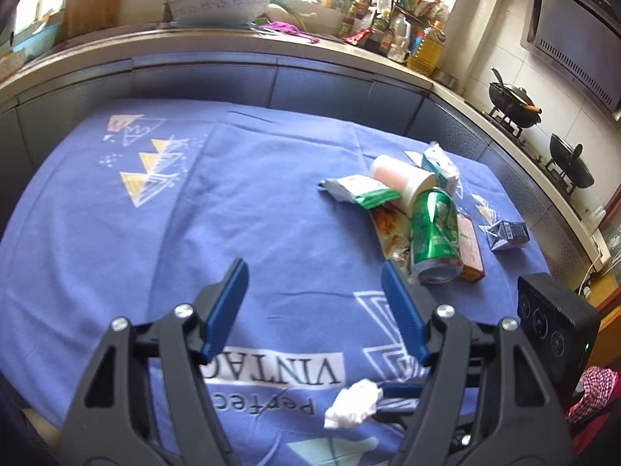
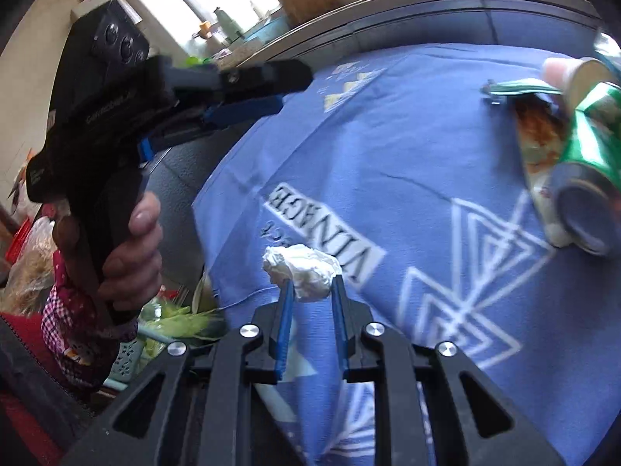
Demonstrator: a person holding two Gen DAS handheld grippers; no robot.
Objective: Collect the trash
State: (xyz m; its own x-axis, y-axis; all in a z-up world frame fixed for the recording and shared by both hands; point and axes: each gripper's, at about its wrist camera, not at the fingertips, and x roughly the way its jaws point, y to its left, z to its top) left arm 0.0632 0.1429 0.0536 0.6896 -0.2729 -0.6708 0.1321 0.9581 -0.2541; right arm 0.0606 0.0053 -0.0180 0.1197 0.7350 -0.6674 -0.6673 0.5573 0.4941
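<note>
A crumpled white tissue point(image 2: 300, 275) sits pinched between the two blue pads of the right gripper point(image 2: 310, 281), at their very tips, the wad bulging out ahead of and above the fingertips; the jaws stand narrow and press on it from both sides. In the left wrist view the same tissue point(image 1: 353, 404) appears low in the frame, just behind and below the left gripper point(image 1: 314, 275), with the right gripper's dark blue finger reaching in from the right to touch it. The left gripper holds nothing: its blue pads point(image 1: 229, 303) stand wide apart over bare cloth. In the right wrist view the left gripper is seen from the side at upper left, gripped by a person's hand point(image 2: 132, 248) above a checked sleeve. Beneath both tools lies a blue printed cloth point(image 1: 233, 209) covering the table. The remaining litter lies in a cluster well apart from the tissue, toward the far right of the cloth: a green drink can point(image 1: 434, 233) on its side, a white cup point(image 1: 403, 178) tipped against it, a green and white wrapper point(image 1: 365, 190), a stained food packet point(image 1: 388, 229) under the can, a small orange box point(image 1: 471, 248) touching the can's right side, a crushed white carton point(image 1: 440, 163) behind, and a small dark carton point(image 1: 508, 235) farther right. Behind the table runs a counter point(image 1: 217, 44) crowded with bottles, and two black woks point(image 1: 512, 101) on a stove at the right.
</note>
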